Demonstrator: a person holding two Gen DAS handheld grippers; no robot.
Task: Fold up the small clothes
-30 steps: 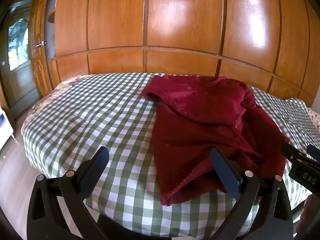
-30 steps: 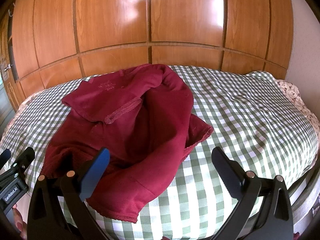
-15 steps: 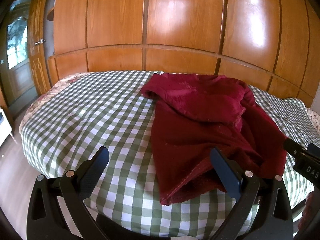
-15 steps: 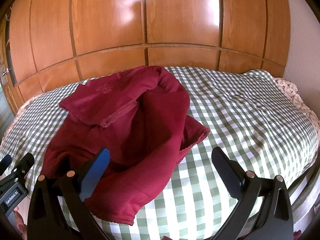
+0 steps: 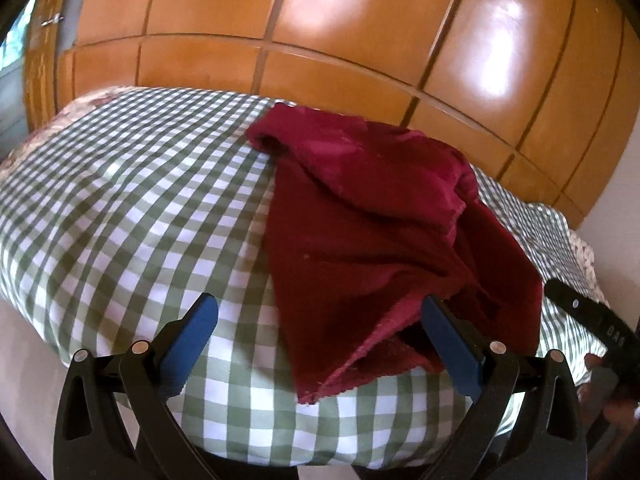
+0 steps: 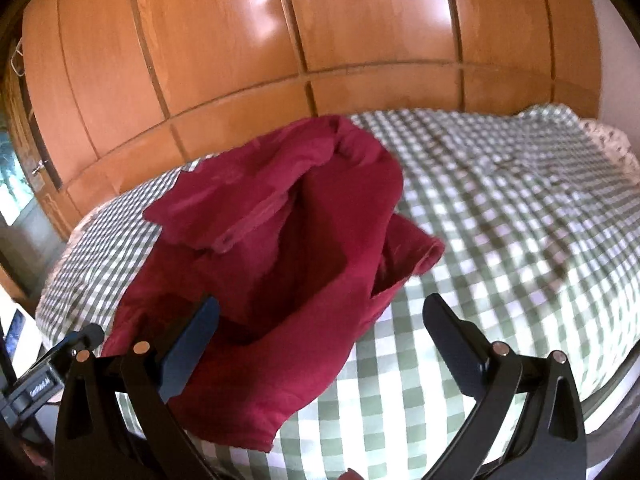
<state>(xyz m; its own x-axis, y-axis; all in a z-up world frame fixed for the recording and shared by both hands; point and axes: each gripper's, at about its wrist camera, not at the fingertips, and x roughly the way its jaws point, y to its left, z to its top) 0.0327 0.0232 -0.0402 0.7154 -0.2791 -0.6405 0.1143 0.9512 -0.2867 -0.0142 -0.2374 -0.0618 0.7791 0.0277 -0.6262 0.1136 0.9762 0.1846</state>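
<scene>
Both hand-held grippers — left hand-held gripper point(image 5: 318, 336) and right hand-held gripper point(image 6: 320, 336) — gape empty over the rumpled red garment point(image 5: 372, 240) just ahead on the bed point(image 5: 120, 200); best pinch separate hem corners.

The left tool point(image 5: 320, 332) hides the red garment's point(image 5: 372, 240) near hem — right view blurred.

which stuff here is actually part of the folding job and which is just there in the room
Part of the job:
- red garment, lying crumpled and unfolded
- left gripper, open
- right gripper, open
- checked bed cover, the surface the garment lies on

Just there:
- wooden wardrobe panels behind the bed
- door at the far left
</scene>
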